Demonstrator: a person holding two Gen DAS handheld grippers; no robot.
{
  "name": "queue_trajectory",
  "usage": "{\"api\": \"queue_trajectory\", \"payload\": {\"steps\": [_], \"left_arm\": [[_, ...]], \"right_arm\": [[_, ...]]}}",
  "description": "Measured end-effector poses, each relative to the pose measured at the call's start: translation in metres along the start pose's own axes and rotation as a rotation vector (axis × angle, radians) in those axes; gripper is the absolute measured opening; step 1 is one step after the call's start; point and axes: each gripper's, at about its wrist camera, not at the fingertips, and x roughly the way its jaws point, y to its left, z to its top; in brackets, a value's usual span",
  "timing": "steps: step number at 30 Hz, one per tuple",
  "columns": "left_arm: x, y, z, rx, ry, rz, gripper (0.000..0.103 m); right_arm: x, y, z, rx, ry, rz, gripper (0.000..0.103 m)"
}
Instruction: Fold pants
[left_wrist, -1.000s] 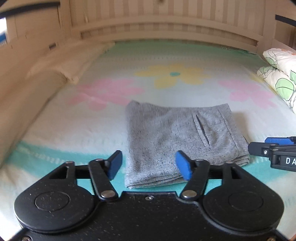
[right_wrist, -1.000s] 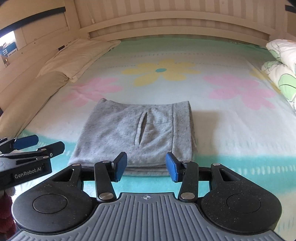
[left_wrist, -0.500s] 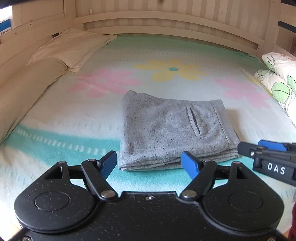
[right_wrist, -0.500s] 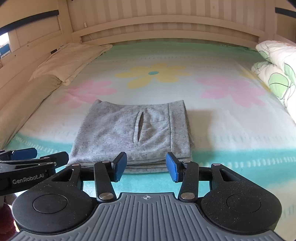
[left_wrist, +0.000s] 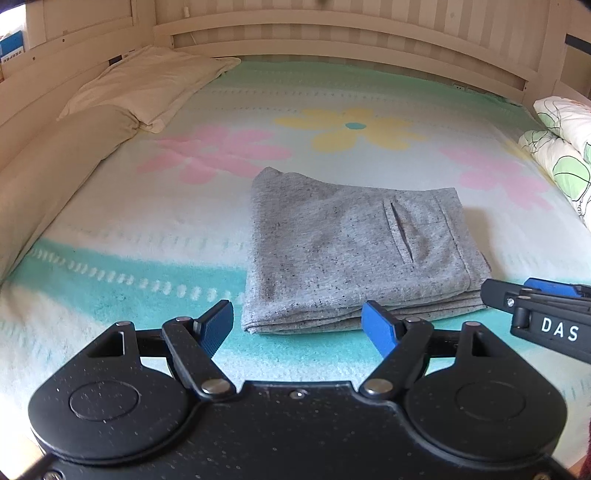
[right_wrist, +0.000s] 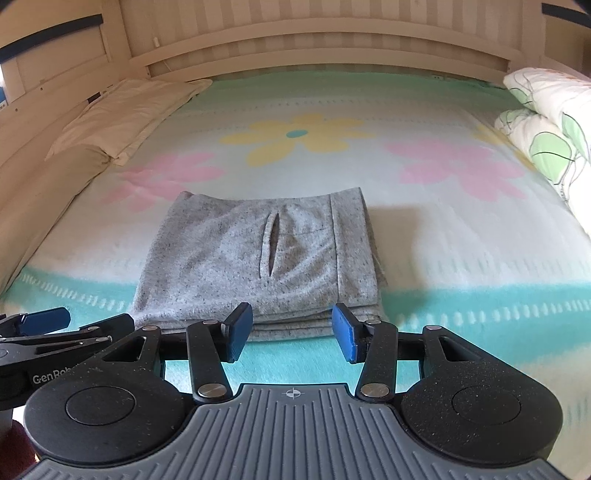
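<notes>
The grey pants (left_wrist: 354, 251) lie folded into a compact stack on the flowered bed cover, pocket slit facing up; they also show in the right wrist view (right_wrist: 258, 258). My left gripper (left_wrist: 297, 328) is open and empty, just in front of the stack's near edge. My right gripper (right_wrist: 291, 332) is open and empty, also just short of the near edge. The right gripper shows at the right of the left wrist view (left_wrist: 535, 299); the left gripper shows at the left of the right wrist view (right_wrist: 48, 328).
Two cream pillows (left_wrist: 147, 85) lie along the left side of the bed. A rolled floral quilt (right_wrist: 546, 122) lies at the right. A wooden slatted headboard (left_wrist: 332, 33) runs along the far side.
Both grippers have pulled back and risen from the folded pants, which now sit farther from the fingertips. The pants have not moved.
</notes>
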Motion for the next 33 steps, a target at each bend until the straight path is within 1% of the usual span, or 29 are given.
{"api": "queue_trajectory", "payload": {"steps": [20,33], "left_arm": [[0.0028,-0.003,-0.0025,0.012,0.009,0.013,0.078],[0.0045,-0.0036,-0.0035,0.012,0.014,0.015,0.078]], "right_arm": [[0.0021,0.0009,-0.001,0.005,0.019,0.005,0.047],[0.0031,0.0062,-0.0035,-0.021,0.021,-0.008,0.047]]}}
